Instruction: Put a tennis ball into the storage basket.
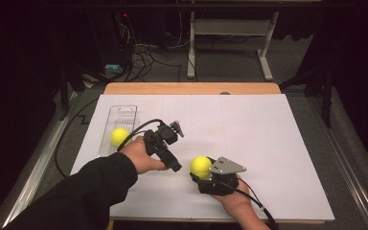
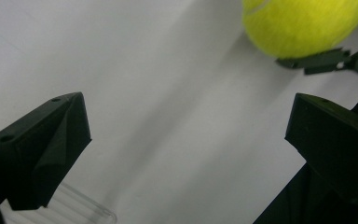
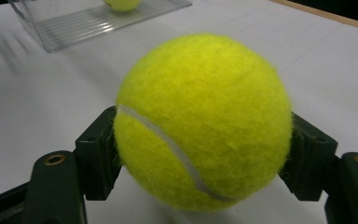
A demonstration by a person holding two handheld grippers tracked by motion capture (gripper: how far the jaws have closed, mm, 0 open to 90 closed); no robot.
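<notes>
White-covered worktop [image 1: 268,143]: right gripper [image 1: 202,168], fingers pinching a tennis ball [image 1: 201,166] at lower centre, carries it; left gripper [image 1: 171,143] fingers spread, empty. Next, likely: the clear tray [image 1: 124,115], upper left, beside the second ball [image 1: 120,136].

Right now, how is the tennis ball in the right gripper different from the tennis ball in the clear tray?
The held tennis ball is clamped between the jaws of the right gripper, over the white sheet; the tray ball lies free in the clear tray, with nothing gripping it. The held ball is near the person's edge of the table; the tray ball is at the left side. Both are yellow-green and look alike.
</notes>
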